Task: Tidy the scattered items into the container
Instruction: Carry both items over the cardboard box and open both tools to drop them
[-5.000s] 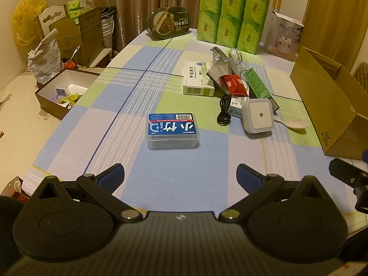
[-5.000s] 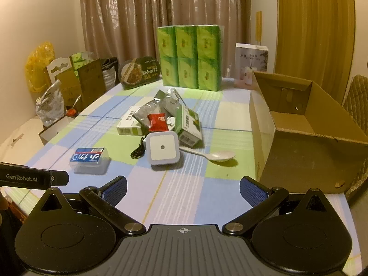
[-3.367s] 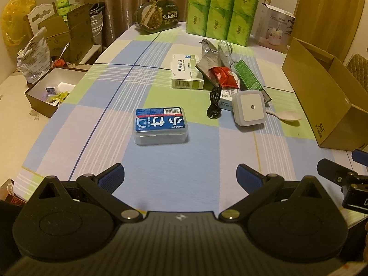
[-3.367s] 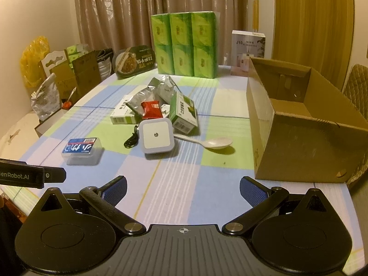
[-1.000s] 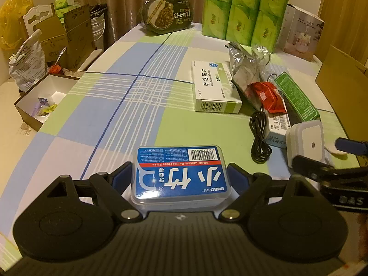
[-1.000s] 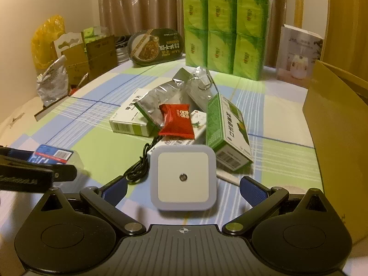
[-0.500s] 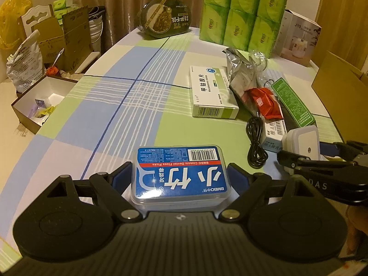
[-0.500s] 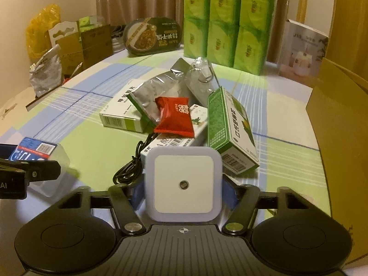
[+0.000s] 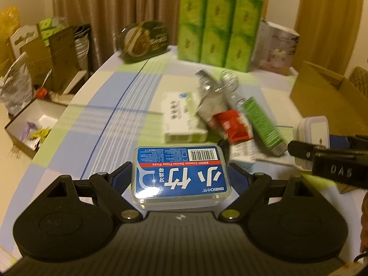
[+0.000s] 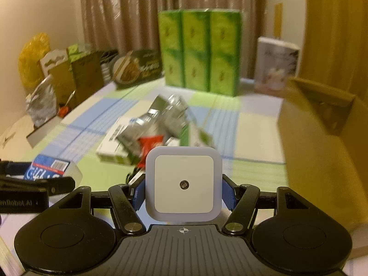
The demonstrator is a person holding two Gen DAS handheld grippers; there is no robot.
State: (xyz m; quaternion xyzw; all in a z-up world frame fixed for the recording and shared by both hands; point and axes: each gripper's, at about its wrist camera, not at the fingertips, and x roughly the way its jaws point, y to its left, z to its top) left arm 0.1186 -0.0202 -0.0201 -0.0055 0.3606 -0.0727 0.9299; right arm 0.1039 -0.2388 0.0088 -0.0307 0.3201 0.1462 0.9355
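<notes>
Two grippers: our left gripper [image 9: 180, 179] pinches 1 floss box [image 9: 180, 172]; right gripper [image 10: 184, 192] pinches 1 night light [image 10: 184, 184]; carton's [image 10: 322, 124] inside shows in right view only.

Each camera sits just behind its own tool, low over the near end of the bench [image 9: 69, 142], facing the far curtain. The left wrist view looks from the near left and catches the right tool [image 9: 308, 151] at its right edge. The right wrist view looks from further right and catches the left tool [image 10: 55, 185] at its left. Both share the green packs [image 9: 218, 25] and cardboard box [image 10: 322, 138].
</notes>
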